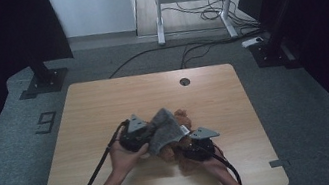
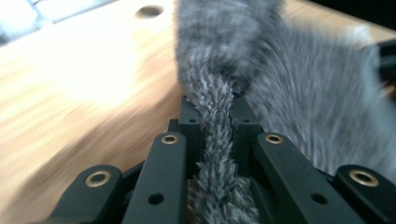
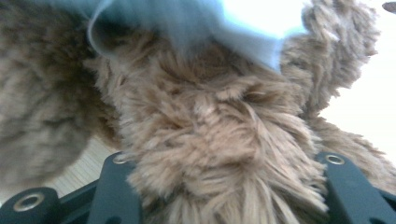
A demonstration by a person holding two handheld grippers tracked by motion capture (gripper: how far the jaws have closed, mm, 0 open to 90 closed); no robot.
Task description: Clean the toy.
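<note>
Brown fuzzy plush toy [image 1: 181,145] lies mid-table [image 1: 103,102] in the high view, a grey fleecy cloth [image 1: 165,130] draped over it between both claws. From the left gripper view, the left claw [image 2: 215,105] pinches a fold of the cloth, which looks soft, light and limp, best taken by an edge. From the right gripper view, the right claw [image 3: 224,186] clamps the toy's shaggy, squashy pile.

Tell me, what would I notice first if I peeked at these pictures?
Probably the fluffy brown teddy bear in the middle of the wooden table, with a fuzzy grey cloth draped over it. The left gripper pinches a fold of that grey cloth tight between its black jaws. The right gripper sits at the bear's near side, its jaws buried in brown fur.
</note>
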